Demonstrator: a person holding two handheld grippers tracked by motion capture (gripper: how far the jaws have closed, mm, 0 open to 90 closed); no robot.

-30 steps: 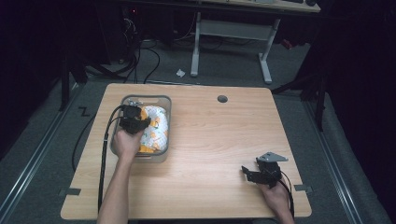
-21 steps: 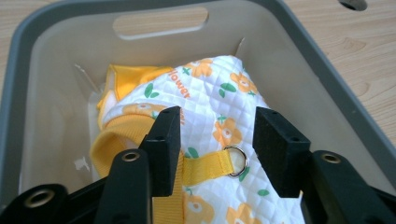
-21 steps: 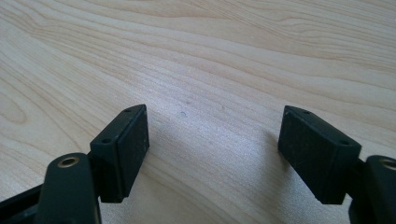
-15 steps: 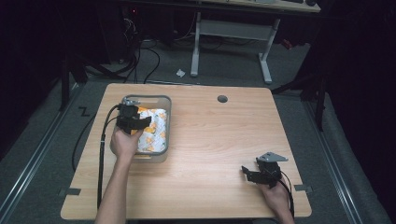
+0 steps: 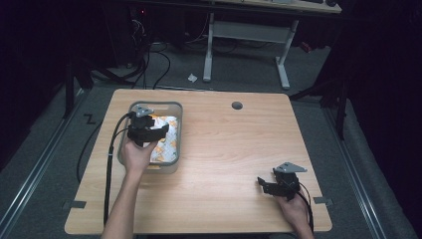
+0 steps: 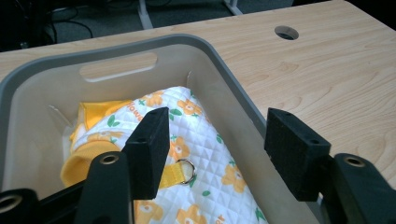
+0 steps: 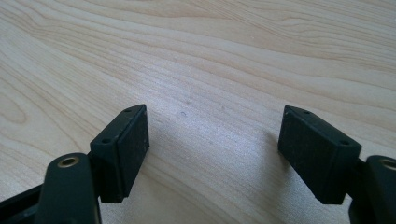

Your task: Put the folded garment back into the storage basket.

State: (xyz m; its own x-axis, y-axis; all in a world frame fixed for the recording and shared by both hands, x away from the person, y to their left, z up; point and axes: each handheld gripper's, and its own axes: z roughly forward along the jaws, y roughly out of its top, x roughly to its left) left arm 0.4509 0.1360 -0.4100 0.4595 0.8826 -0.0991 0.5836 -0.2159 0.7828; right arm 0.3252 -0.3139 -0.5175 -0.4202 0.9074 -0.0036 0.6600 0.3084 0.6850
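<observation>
1. High view: the flowery cloth bag [image 5: 166,138] lies in the grey bin [image 5: 175,115], its long side running front to back
2. The left gripper [image 5: 158,132] hangs over it, spread wide
3. The right gripper [image 5: 262,184] is spread on the tabletop [image 5: 234,149]

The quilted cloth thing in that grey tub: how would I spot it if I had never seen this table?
Look at the wooden table, then at the grey plastic tub near its left edge. Inside lies a white quilted cloth pouch printed with orange flowers and green leaves. Its yellow trim and small metal ring set it apart.
</observation>
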